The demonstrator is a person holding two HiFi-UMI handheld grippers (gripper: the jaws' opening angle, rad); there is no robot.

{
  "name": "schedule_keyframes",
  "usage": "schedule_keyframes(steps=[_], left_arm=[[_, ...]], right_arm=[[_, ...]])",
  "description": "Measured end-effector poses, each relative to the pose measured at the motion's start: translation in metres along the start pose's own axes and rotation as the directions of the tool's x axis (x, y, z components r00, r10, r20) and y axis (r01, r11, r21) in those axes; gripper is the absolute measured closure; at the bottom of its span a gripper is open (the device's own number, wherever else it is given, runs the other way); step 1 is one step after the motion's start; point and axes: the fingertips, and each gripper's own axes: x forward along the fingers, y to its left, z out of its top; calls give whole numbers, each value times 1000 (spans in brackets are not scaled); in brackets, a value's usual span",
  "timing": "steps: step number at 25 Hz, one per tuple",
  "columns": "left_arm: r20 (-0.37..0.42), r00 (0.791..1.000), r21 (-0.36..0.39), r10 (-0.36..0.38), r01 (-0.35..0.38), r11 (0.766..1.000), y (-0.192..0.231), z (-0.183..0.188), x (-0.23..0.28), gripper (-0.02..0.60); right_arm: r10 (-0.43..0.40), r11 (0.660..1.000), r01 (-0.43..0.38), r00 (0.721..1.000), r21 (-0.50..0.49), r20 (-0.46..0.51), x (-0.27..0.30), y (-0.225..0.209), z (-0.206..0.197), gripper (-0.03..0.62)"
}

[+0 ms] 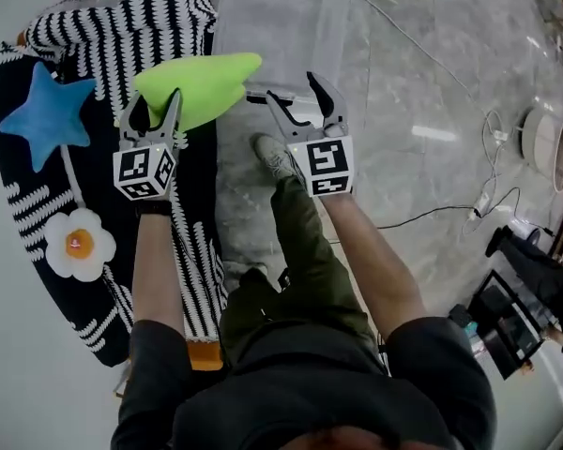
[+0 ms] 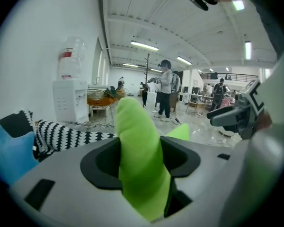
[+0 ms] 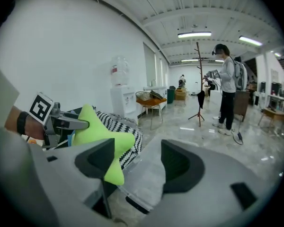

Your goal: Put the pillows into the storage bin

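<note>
My left gripper (image 1: 157, 109) holds the green star pillow (image 1: 202, 84) in the air, at the near corner of the clear storage bin (image 1: 281, 17) and not inside it. The left gripper view shows the grip itself: one arm of the star stands between the two jaws, and they are clamped on it. My right gripper (image 1: 291, 87) is at the bin's near edge. Its own view shows the jaws apart with nothing between them, and the clear bin below.

Only the head view shows the flower pillow (image 1: 80, 244), lying on the black-and-white striped fabric (image 1: 122, 26) near the blue star pillow (image 1: 47, 111). Only the gripper views show the water dispenser (image 2: 68, 100). Its bottle has a red label, too small for me to read.
</note>
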Motion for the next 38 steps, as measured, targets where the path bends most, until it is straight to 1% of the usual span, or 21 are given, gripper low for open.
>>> schedule_keyframes(steps=[3, 6, 13, 19, 23, 27, 30, 32, 35, 36, 37, 38], left_arm=[[-23, 998, 26, -62, 63, 998, -25, -5, 48, 334], [-43, 993, 38, -106, 108, 993, -48, -14, 87, 333], [-91, 980, 39, -179, 183, 982, -93, -40, 145, 333], [-129, 956, 81, -264, 275, 958, -142, -67, 187, 331], [-176, 933, 89, -315, 334, 939, -175, -101, 208, 325], [-248, 902, 95, -353, 385, 918, -200, -145, 213, 318], [-286, 889, 95, -357, 398, 913, -203, -168, 211, 314], [-308, 884, 78, -352, 392, 917, -199, -182, 206, 316], [-332, 878, 61, -345, 385, 921, -196, -197, 197, 355], [-327, 880, 55, -344, 381, 923, -195, -199, 195, 371], [-318, 884, 48, -343, 376, 925, -194, -200, 194, 407], [-312, 887, 42, -340, 371, 928, -193, -201, 194, 404]], right_arm=[[-47, 998, 48, 998, 29, -30, 5, -34, -18, 285], [-79, 995, 82, 996, 53, -48, 9, -61, -35, 284], [-123, 987, 132, 988, 96, -95, 13, -105, -71, 285], [-161, 977, 177, 977, 120, -137, 9, -137, -103, 284], [-191, 968, 213, 969, 130, -160, 5, -158, -125, 284], [-199, 961, 230, 960, 153, -198, 1, -166, -153, 286], [-188, 960, 228, 955, 164, -228, 2, -159, -171, 284], [-177, 961, 221, 954, 169, -242, 4, -151, -179, 284], [-154, 964, 200, 956, 174, -249, 10, -138, -182, 285], [-143, 967, 188, 958, 170, -247, 13, -134, -181, 284], [-132, 970, 176, 960, 166, -246, 17, -132, -180, 284], [-123, 973, 166, 962, 162, -243, 21, -130, -179, 285]])
